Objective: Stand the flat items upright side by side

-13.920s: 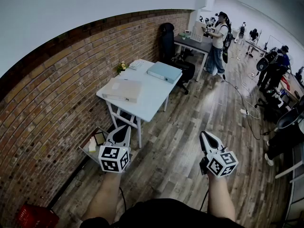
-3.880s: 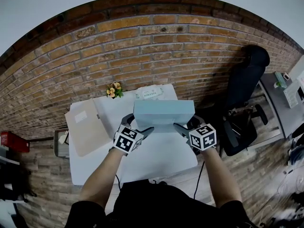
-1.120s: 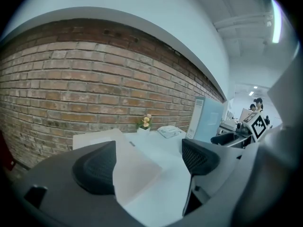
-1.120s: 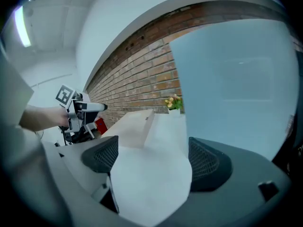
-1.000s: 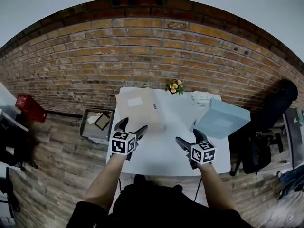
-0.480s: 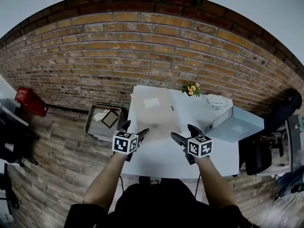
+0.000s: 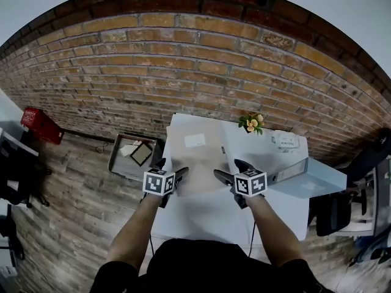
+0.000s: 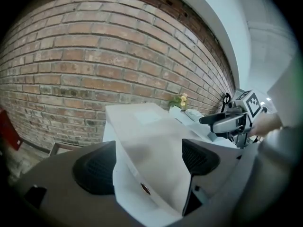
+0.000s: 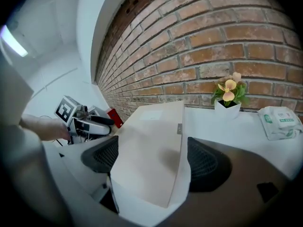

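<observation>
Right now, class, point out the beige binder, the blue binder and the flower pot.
beige binder [image 7: 194,160], head view, middle of its top cover.
blue binder [image 7: 310,180], head view, its broad face.
flower pot [image 9: 227,111], right gripper view, the white pot's front.

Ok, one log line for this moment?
beige binder: flat on table | blue binder: table's right end, looks upright | left gripper: jaws open at beige binder's near edge | right gripper: same

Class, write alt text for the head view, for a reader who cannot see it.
A left gripper and right gripper, jaws open, flank the near end of a beige folder lying flat on a white table. A pale blue box file sits at the table's right edge.
</observation>
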The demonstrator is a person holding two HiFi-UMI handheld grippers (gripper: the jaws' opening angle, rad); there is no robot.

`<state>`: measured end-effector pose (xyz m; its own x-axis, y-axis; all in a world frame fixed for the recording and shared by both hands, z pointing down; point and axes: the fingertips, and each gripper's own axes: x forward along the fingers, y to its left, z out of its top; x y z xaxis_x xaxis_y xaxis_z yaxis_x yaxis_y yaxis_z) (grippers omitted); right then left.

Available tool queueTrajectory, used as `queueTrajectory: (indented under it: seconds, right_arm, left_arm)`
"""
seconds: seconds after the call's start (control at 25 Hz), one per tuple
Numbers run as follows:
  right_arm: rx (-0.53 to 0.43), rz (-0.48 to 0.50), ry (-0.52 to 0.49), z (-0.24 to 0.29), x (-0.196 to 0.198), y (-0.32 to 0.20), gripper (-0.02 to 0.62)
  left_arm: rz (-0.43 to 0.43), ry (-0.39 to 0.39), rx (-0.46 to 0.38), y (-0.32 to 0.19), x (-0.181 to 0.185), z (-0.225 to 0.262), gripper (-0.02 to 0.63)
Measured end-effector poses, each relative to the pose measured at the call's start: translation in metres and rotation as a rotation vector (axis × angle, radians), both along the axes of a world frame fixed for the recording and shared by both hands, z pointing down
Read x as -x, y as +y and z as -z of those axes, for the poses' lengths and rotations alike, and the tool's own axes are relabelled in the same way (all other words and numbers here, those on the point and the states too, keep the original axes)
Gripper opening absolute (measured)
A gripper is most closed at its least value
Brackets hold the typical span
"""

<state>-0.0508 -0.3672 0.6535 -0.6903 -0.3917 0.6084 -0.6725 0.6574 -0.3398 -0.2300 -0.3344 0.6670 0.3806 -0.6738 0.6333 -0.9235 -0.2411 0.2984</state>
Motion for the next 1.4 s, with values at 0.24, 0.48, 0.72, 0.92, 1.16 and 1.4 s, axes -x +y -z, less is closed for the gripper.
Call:
queueTrajectory:
  seconds: [0.24, 0.48, 0.72, 0.92, 1.16, 1.4]
  right_arm:
    - [0.094, 0.034, 0.033, -0.032, 0.007, -0.03, 0.456]
    - [0.206, 0.094, 0.055, -0.065, 0.024, -0.046, 0.456]
    - [0.324, 0.158, 0.045, -0.084, 0.039, -0.05, 0.477]
    - [0.391, 0.2, 0.056, -0.087, 0.041, -0.05, 0.491]
    - [0.384, 0.192, 0.069, -0.087, 0.04, -0.05, 0.491]
    - [0.281, 0.214, 0.112, -0.064, 0.041, -0.043, 0.469]
  left_arm:
    - [0.0, 0.026, 0.088, -0.018, 0.001, -0.027, 0.454]
    - [-0.004, 0.104, 0.177, -0.025, -0.002, -0.052, 0.456]
    - [-0.059, 0.204, 0.242, -0.028, -0.006, -0.06, 0.466]
    - [-0.086, 0.255, 0.279, -0.029, -0.008, -0.064, 0.479]
    - [-0.089, 0.231, 0.267, -0.029, -0.011, -0.063, 0.477]
    - [-0.108, 0.166, 0.207, -0.024, -0.006, -0.044, 0.477]
